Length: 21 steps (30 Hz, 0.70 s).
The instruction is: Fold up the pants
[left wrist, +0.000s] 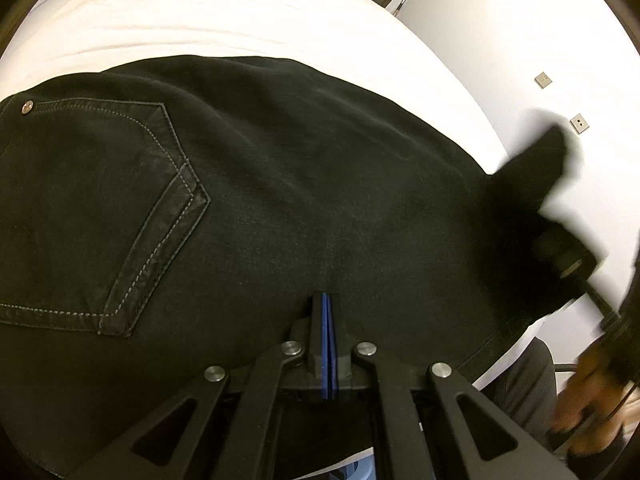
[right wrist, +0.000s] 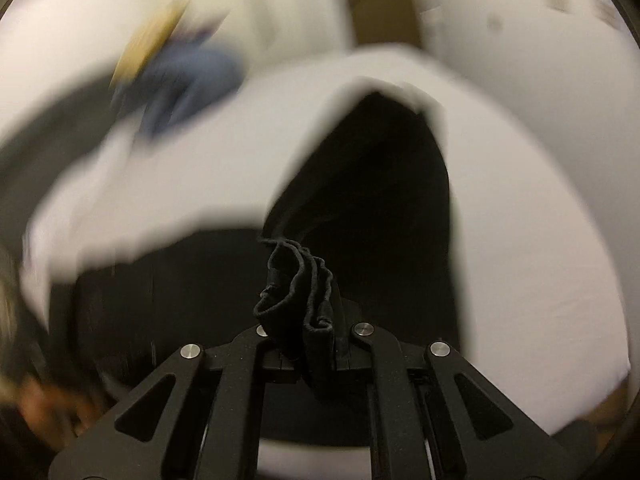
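White bed (left wrist: 240,20): pants (left wrist: 280,180) pocket (left wrist: 100,216) left view, bunched hem (right wrist: 300,284) right.

The pants (left wrist: 300,168) are black, with pale grey stitching in dashed double lines around the pocket (left wrist: 100,216) and a small silver rivet (left wrist: 27,107) at its corner. The bed (left wrist: 200,20) under them is white. The left claw (left wrist: 327,312) is matt black with blue pads and 4 silver pins along its links. The wall (left wrist: 520,40) is white, bearing 2 grey square plates (left wrist: 543,79). In the right wrist view the right claw (right wrist: 316,320) is black too, with silver pins, and the bunched hem (right wrist: 298,284) in it is black. Farther off lies a blurred blue cloth (right wrist: 188,80) on the white bed (right wrist: 520,220).
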Each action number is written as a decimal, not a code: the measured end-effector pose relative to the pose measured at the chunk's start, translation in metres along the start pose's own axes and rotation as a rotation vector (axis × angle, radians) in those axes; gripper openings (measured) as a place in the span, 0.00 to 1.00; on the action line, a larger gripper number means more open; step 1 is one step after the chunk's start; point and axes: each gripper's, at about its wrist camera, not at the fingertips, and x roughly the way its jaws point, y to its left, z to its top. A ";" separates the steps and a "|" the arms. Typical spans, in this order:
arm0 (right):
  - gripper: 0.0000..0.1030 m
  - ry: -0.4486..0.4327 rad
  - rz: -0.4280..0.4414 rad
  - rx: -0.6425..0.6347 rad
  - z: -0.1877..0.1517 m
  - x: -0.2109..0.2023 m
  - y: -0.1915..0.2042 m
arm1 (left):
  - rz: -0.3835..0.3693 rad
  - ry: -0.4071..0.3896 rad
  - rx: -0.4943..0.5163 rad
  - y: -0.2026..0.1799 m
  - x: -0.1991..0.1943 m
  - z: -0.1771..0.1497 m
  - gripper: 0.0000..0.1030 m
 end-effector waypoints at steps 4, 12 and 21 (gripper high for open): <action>0.07 0.075 -0.074 -0.047 -0.016 0.036 0.018 | 0.014 0.005 0.007 -0.001 -0.002 0.001 0.04; 0.07 -0.007 -0.090 -0.011 -0.027 0.005 0.037 | -0.014 -0.049 -0.042 -0.021 -0.026 0.025 0.96; 0.07 -0.068 -0.135 -0.139 -0.015 -0.027 0.079 | -0.229 0.065 -0.168 -0.023 -0.005 0.075 0.97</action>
